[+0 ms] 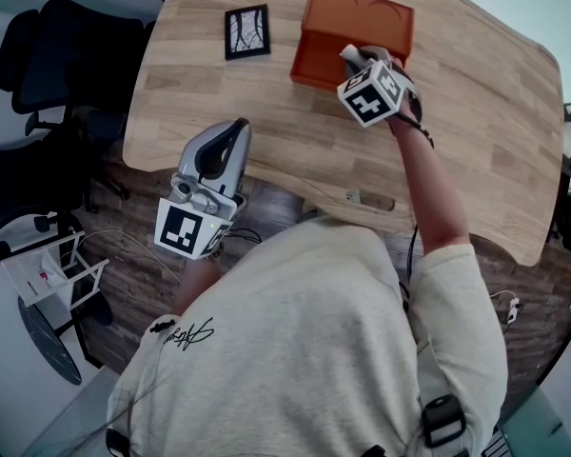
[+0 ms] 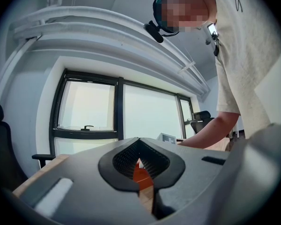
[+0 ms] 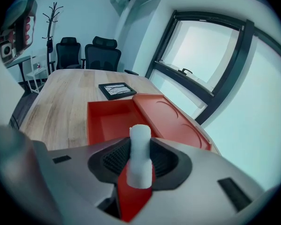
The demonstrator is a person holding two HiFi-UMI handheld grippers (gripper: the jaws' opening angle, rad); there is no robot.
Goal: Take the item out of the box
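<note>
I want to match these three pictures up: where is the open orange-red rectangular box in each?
Head view: open orange-red rectangular box at top centre.
Left gripper view: only an orange sliver, low centre.
Right gripper view: mid-picture, standing open.
Shared landmark: the light wooden table it sits on.

We see a pale wooden tabletop (image 1: 476,112) carrying an open orange box (image 1: 333,17) just below and ahead of the right gripper (image 1: 354,60) jaws, and a black framed panel (image 1: 246,31) lying flat to their left.
</note>
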